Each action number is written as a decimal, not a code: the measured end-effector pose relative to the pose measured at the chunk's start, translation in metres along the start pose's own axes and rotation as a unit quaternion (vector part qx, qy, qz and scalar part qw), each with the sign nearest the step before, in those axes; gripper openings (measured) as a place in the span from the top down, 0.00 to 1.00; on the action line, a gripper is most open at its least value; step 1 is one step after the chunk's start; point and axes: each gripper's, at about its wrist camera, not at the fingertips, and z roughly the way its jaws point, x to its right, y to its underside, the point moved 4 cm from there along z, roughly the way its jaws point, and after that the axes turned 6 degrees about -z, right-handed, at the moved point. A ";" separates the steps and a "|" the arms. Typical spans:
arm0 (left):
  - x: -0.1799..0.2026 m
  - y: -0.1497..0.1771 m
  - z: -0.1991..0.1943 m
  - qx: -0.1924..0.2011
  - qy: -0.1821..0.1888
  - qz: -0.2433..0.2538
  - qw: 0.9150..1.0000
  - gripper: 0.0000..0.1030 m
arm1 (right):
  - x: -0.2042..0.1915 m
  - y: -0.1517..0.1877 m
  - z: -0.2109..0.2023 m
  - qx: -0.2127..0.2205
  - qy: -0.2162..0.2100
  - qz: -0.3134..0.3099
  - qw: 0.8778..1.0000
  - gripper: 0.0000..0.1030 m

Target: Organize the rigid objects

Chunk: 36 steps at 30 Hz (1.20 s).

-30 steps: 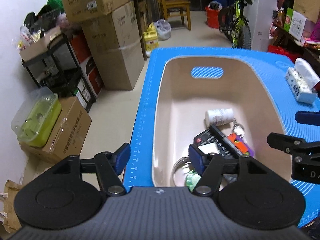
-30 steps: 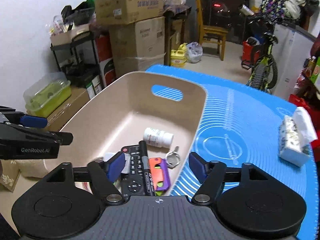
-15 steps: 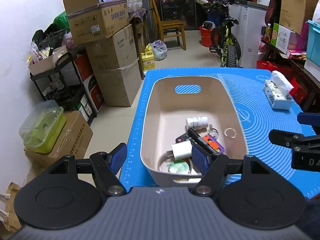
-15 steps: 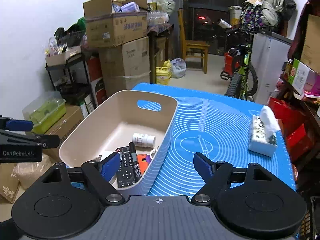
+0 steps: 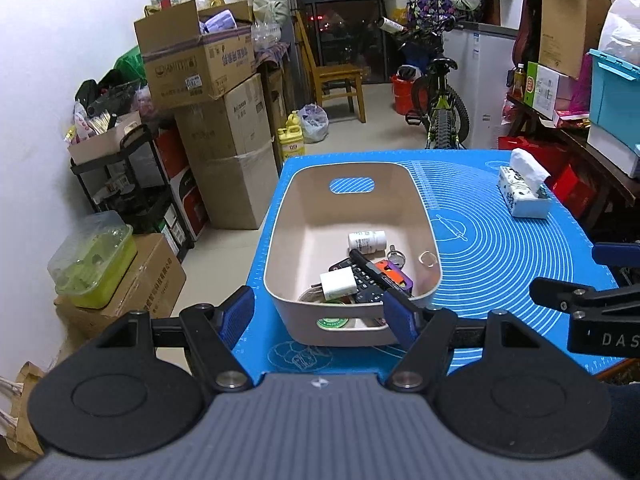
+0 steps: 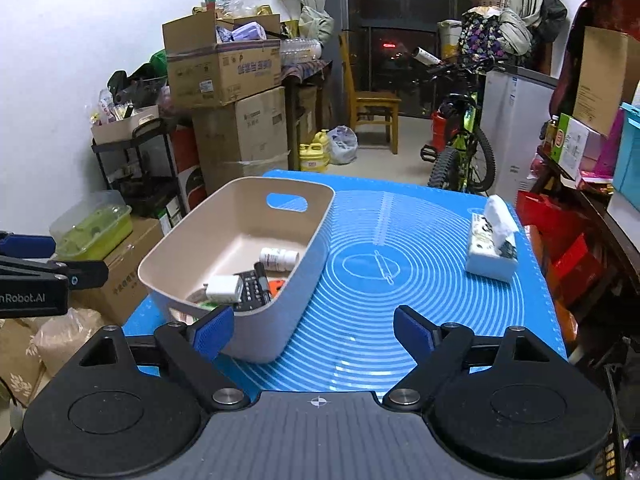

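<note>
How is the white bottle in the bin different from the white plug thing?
The white bottle is round and lies on its side near the middle of the bin; the white plug is a blocky cube nearer the front wall. The bottle has printed writing; the plug looks plain. Both are white and rest inside the bin.

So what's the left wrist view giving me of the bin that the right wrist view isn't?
Only the left wrist view shows the small clear ring, the keys and the purple item on the bin floor. Only the right shows the bin's outer right wall. Both show the white bottle, white charger, remote, tissue box, and both grippers open, empty.
</note>
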 end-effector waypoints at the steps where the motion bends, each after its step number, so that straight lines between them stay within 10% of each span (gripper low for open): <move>1: 0.001 0.003 -0.003 0.002 0.000 -0.001 1.000 0.30 | 0.000 0.004 -0.003 0.000 0.004 0.000 1.000 0.15; 36: 0.017 0.067 -0.014 0.000 0.003 0.008 1.000 0.30 | -0.015 0.057 -0.047 0.035 0.032 -0.006 0.999 0.14</move>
